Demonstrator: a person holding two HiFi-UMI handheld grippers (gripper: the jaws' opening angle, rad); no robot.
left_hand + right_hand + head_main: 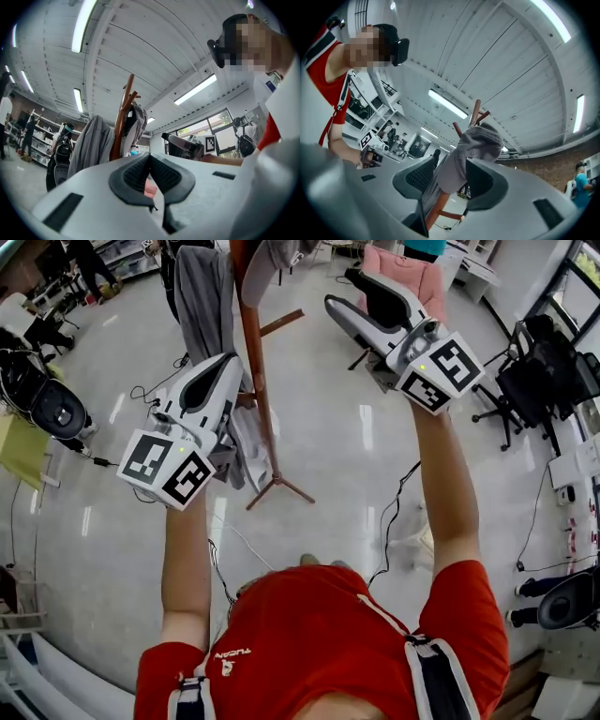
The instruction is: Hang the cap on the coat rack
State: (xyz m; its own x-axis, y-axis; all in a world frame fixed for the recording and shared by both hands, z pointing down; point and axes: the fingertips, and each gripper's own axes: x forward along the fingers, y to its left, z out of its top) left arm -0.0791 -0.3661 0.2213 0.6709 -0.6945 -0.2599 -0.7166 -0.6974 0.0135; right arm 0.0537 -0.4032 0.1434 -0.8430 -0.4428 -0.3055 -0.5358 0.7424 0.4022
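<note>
Cap (480, 140) on rack (436, 206), beyond right jaws

My head camera looks steeply down past my shoulders to the floor (337, 456). Each claw camera sits close behind its own jaws, tilted up at the ceiling (140, 47). All three catch the coat rack (255, 362).

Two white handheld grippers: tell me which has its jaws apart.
The white right gripper: its jaws stand wide apart, gripping nothing. The left gripper has its jaws together.
</note>
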